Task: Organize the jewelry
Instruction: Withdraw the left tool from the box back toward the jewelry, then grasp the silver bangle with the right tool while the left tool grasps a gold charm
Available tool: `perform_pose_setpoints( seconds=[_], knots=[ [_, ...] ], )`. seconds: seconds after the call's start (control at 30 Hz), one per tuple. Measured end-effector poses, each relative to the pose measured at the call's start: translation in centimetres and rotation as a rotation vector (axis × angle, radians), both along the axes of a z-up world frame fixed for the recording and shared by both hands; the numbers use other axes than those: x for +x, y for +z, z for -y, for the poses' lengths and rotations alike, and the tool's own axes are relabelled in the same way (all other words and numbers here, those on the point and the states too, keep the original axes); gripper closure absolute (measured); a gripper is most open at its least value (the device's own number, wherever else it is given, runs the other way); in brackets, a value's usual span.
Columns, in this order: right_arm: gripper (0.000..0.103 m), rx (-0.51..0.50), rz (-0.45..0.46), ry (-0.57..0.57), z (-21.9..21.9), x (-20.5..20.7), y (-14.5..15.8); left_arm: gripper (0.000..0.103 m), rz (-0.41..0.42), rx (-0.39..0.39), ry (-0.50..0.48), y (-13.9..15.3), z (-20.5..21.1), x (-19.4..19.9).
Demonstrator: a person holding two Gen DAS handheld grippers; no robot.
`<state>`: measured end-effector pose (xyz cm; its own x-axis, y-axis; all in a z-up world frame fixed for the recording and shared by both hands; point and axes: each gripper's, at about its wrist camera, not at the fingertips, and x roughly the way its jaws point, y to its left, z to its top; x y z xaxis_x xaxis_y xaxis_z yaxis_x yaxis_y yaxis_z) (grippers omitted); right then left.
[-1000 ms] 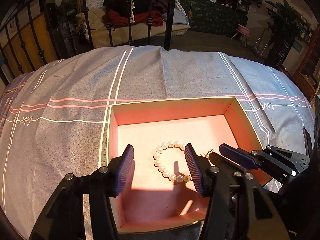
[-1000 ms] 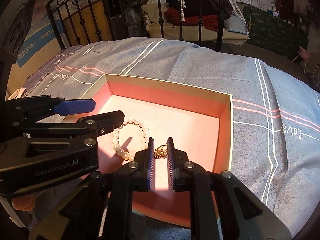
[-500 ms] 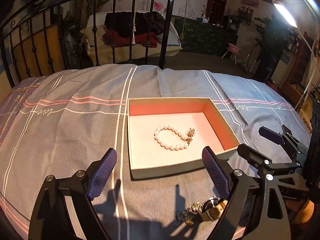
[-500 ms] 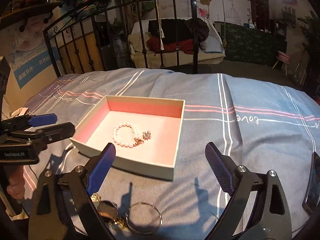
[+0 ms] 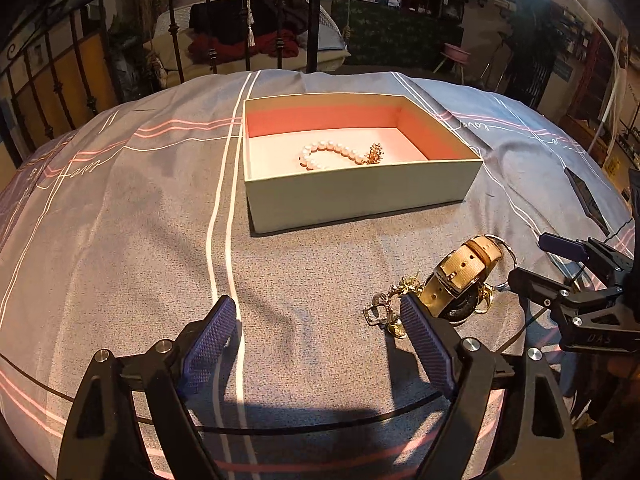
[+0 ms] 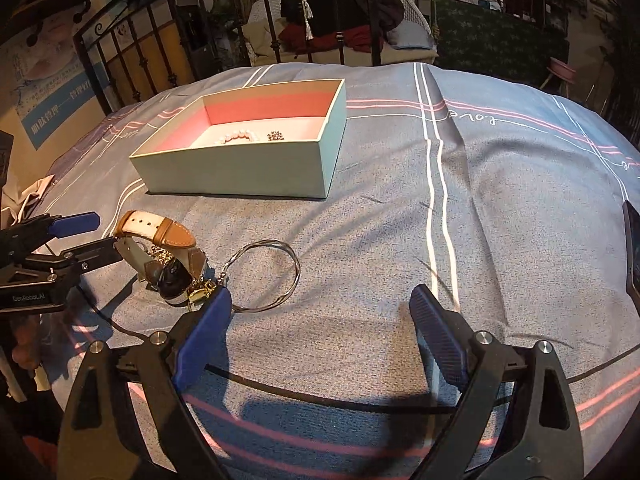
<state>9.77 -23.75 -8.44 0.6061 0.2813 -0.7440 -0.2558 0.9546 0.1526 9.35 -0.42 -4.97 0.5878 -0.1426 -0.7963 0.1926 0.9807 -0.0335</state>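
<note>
An open box (image 5: 360, 196) with a pink lining sits on the grey bedspread, holding a pearl bracelet (image 5: 332, 152) and a small gold piece (image 5: 375, 153). In front of it lie a tan-strapped watch (image 5: 464, 272), tangled gold jewelry (image 5: 390, 308) and a thin wire bangle (image 6: 266, 276). My left gripper (image 5: 316, 308) hovers over bare cloth just left of the watch. Its jaws stand wide, are closing slightly, and have nothing between them. My right gripper (image 6: 320, 296) is open and empty, with its left finger beside the bangle and the watch (image 6: 168, 248). The box (image 6: 240, 176) stands further back.
A dark phone (image 6: 632, 252) lies on the bedspread at the right edge. A black iron bed rail (image 5: 316, 16) stands behind the box, with a cluttered room beyond it. A hand shows beneath the left gripper (image 6: 105, 233) at the far left.
Both grippers pulled back out of the box toward the near side of the bed and opened wide. The bracelet and gold piece stayed inside. The watch pile came into view.
</note>
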Motion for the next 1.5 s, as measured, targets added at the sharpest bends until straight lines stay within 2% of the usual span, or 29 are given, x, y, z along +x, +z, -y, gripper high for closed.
perform_pose_setpoints(
  seconds=[0.17, 0.23, 0.27, 0.33, 0.4, 0.5, 0.73, 0.83, 1.1, 1.27, 1.33, 1.5],
  knots=[
    [0.013, -0.011, 0.003, 0.007, -0.3, -0.1, 0.0, 0.036, -0.024, 0.026, -0.02, -0.9, 0.9, 0.4],
    [0.013, -0.011, 0.003, 0.007, -0.3, -0.1, 0.0, 0.052, -0.033, 0.024, -0.029, -1.2, 1.2, 0.5],
    [0.013, -0.01, 0.002, 0.007, -0.3, -0.1, 0.0, 0.056, -0.025, 0.019, -0.03, -1.2, 1.3, 0.5],
    [0.013, -0.013, 0.001, 0.007, -0.4, -0.1, 0.0, 0.084, -0.023, 0.005, -0.043, -1.2, 1.5, 0.4],
    [0.013, -0.018, 0.0, 0.01, -0.4, -0.1, 0.0, 0.092, -0.022, -0.01, -0.045, -1.1, 1.5, 0.4],
    [0.013, -0.026, 0.0, 0.017, -0.7, -0.1, 0.0, 0.098, -0.014, -0.037, -0.047, -0.9, 1.3, 0.4],
    [0.013, -0.06, 0.0, 0.052, -1.4, 0.0, 0.0, 0.099, -0.073, -0.263, 0.025, -0.6, -2.5, 1.3],
    [0.013, -0.076, 0.003, 0.058, -1.6, -0.1, -0.1, 0.099, -0.083, -0.298, 0.041, -0.6, -3.4, 1.5],
    [0.013, -0.075, 0.005, 0.06, -1.6, -0.1, -0.2, 0.098, -0.101, -0.32, 0.046, -0.6, -3.5, 1.6],
    [0.013, -0.075, 0.004, 0.06, -1.6, -0.1, -0.3, 0.089, -0.084, -0.323, 0.062, -0.2, -4.2, 1.5],
    [0.013, -0.076, 0.004, 0.06, -1.6, -0.1, -0.3, 0.086, -0.077, -0.314, 0.067, -0.1, -4.4, 1.5],
    [0.013, -0.076, 0.003, 0.061, -1.7, -0.1, -0.4, 0.085, -0.085, -0.279, 0.054, -0.4, -4.0, 1.8]
  ],
)
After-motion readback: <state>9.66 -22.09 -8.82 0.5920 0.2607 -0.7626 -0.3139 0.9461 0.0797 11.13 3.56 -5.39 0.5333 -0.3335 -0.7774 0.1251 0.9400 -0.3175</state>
